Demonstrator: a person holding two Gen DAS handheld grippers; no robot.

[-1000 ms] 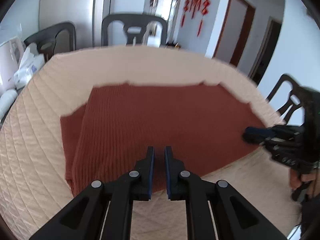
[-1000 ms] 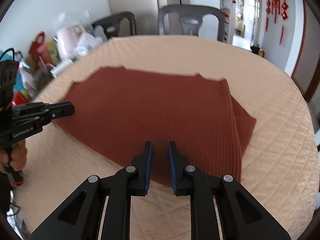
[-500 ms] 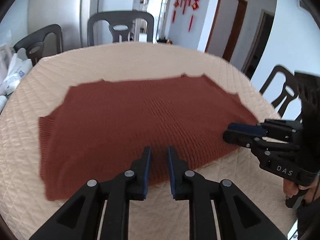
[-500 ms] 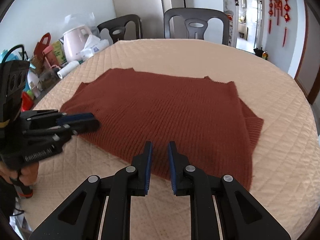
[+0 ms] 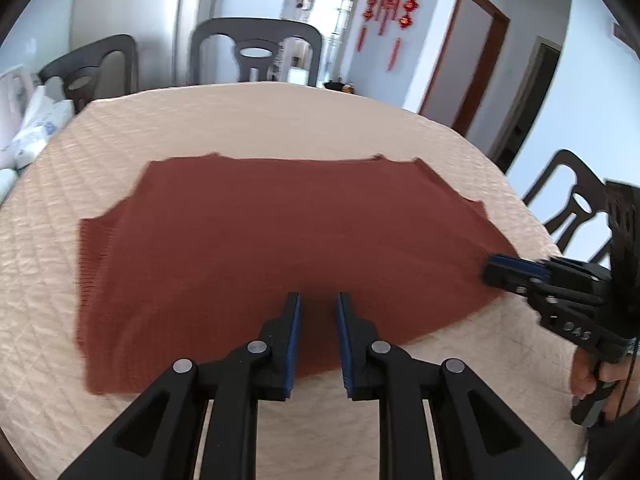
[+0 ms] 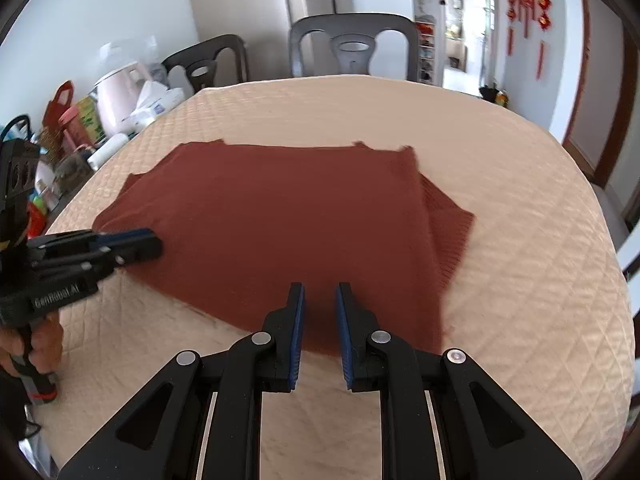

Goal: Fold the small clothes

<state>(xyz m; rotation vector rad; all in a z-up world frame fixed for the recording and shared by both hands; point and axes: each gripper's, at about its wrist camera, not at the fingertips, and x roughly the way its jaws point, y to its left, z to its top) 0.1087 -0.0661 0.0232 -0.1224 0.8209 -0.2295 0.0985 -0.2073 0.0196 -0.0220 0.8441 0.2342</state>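
Lying flat on the quilted beige cover of the table [image 5: 280, 120], the rust-brown knitted garment [image 5: 280, 232] is spreading across the middle of the surface, its far edge running roughly straight and one short sleeve [image 6: 448, 232] projecting toward the right side in the right wrist view.

You are holding the left hand-held gripper [image 5: 318, 320] low over the near hem of the garment. Its two blue-lined fingers [image 5: 294, 332] are standing parted with a narrow gap, and nothing is sitting between them. The tips are showing over the brown knit; whether they are touching it cannot be told.

You are holding the right hand-held gripper [image 6: 319, 316] in a matching attitude further along the same near hem. Its blue-lined fingers [image 6: 297, 320] are likewise parted and gripping nothing.

In the left wrist view, the right hand-held gripper [image 5: 496, 272] is appearing from the right edge, its tips reaching over the near right corner of the garment. In the right wrist view, the left hand-held gripper [image 6: 152, 244] is appearing from the left edge, its tips reaching over the near left corner, with your hand [image 6: 40, 344] wrapped round the handle.

Dark chairs [image 6: 352, 48] are standing at the far side of the table. A pink kettle [image 6: 116, 100], bags and bottles are crowding a side surface to the left. Red hanging ornaments [image 5: 396, 4] are showing on the far wall.
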